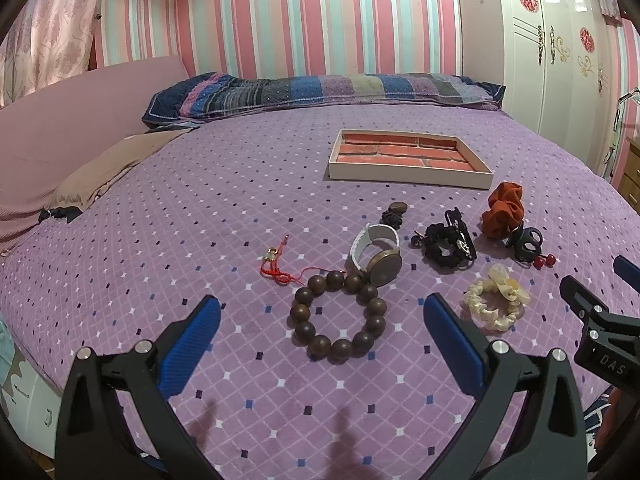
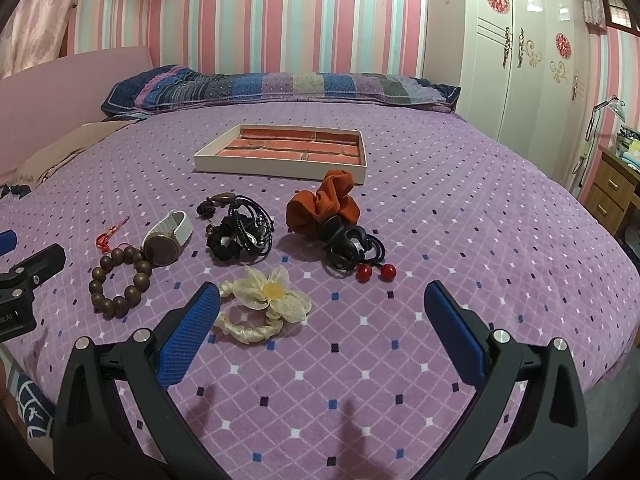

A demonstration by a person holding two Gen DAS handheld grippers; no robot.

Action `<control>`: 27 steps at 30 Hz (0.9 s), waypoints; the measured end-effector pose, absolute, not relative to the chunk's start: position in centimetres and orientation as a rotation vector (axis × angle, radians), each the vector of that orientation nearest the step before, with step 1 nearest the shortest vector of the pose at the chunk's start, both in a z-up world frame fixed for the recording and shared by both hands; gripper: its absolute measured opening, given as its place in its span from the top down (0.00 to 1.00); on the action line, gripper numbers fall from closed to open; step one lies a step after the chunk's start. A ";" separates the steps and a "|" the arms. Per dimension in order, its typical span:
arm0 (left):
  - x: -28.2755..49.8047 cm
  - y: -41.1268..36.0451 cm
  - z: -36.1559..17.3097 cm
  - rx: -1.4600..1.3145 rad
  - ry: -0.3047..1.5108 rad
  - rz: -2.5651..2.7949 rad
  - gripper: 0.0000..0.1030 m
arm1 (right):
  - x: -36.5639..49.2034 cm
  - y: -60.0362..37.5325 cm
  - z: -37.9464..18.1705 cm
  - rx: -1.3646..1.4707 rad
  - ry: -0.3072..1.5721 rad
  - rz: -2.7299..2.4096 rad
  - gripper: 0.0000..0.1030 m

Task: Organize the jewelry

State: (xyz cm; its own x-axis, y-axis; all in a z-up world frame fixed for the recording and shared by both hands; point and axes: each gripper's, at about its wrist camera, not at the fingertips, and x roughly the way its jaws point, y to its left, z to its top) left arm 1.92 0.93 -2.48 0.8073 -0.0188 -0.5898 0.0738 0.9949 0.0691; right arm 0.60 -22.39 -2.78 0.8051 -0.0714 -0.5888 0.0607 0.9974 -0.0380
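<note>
Jewelry lies on a purple bedspread. A wooden bead bracelet [image 1: 338, 316] [image 2: 120, 280] lies between my open, empty left gripper's [image 1: 322, 312] fingers. Beside it are a white-strap watch [image 1: 378, 254] [image 2: 166, 238], a red cord charm [image 1: 276, 266], a black scrunchie with cords [image 1: 448, 244] [image 2: 240, 232], an orange scrunchie [image 1: 504, 210] [image 2: 324, 204], a black clip with red beads [image 1: 528, 244] [image 2: 352, 252] and a cream flower scrunchie [image 1: 498, 300] [image 2: 264, 304]. My right gripper [image 2: 322, 312] is open and empty just right of the cream scrunchie. A brick-lined tray [image 1: 408, 156] [image 2: 284, 150] lies behind, empty.
A striped pillow [image 1: 320, 92] lies at the bed's head by the striped wall. A white wardrobe [image 2: 520, 48] and a wooden drawer unit [image 2: 612, 188] stand to the right. A tan cloth [image 1: 108, 168] lies at the left.
</note>
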 end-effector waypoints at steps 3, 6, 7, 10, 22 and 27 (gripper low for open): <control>1.9 0.9 -2.5 0.091 0.631 -0.049 0.04 | 0.6 -22.4 -2.7 -0.017 0.632 -0.070 0.04; 1.9 1.0 -2.5 0.090 0.631 -0.050 0.04 | 0.6 -22.3 -2.7 -0.019 0.632 -0.071 0.04; 1.9 1.0 -2.5 0.090 0.631 -0.051 0.04 | 0.6 -22.4 -2.8 -0.019 0.632 -0.071 0.04; 1.9 1.0 -2.5 0.089 0.629 -0.052 0.04 | 0.6 -22.3 -2.8 -0.018 0.631 -0.071 0.04; 1.9 0.9 -2.5 0.090 0.627 -0.050 0.04 | 0.5 -22.3 -2.6 -0.018 0.624 -0.073 0.04; 2.0 0.8 -2.5 0.092 0.630 -0.049 0.04 | 0.5 -22.3 -2.6 -0.017 0.623 -0.073 0.04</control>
State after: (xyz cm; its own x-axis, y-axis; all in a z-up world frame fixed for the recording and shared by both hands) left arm 1.97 0.82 -2.46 0.8072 -0.0175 -0.5900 0.0732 0.9948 0.0707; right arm 0.50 -22.34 -2.56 0.8098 -0.0738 -0.5820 0.0633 0.9973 -0.0383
